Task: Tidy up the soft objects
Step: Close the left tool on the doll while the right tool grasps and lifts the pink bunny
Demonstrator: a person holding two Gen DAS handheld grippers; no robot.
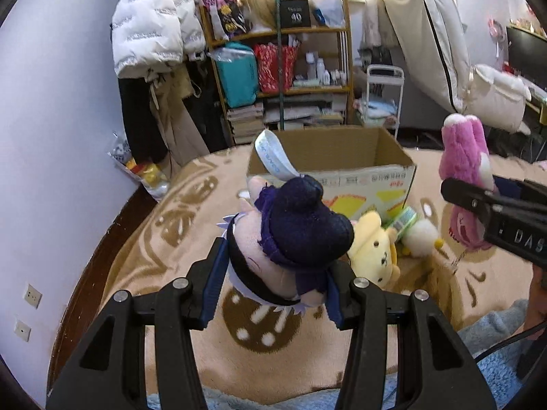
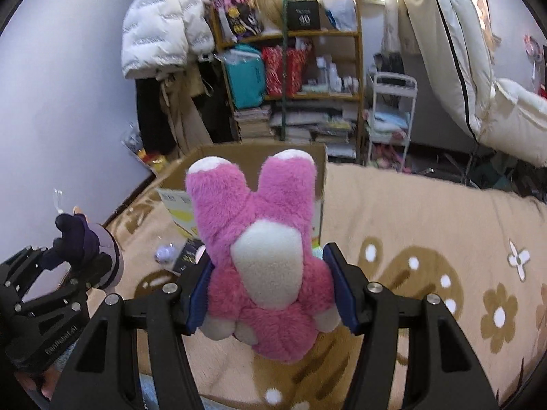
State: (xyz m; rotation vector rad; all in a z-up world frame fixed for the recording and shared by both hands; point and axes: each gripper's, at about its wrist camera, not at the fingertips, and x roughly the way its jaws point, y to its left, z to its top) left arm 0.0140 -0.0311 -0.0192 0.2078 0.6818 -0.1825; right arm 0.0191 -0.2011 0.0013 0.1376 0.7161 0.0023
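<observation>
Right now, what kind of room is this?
Most likely a lived-in bedroom: a bed with a beige patterned blanket, a puffer jacket hanging by the wall, and a cluttered shelf of bags, bottles and books.

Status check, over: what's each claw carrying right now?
Left gripper shut on dark-haired plush doll. Right gripper shut on pink plush bear. Open cardboard box ahead, unobstructed.

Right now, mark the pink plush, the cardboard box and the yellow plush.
pink plush (image 2: 263,239), right wrist view, on its white belly patch.
cardboard box (image 1: 342,181), left wrist view, on its printed front wall.
yellow plush (image 1: 374,246), left wrist view, on its face.
</observation>
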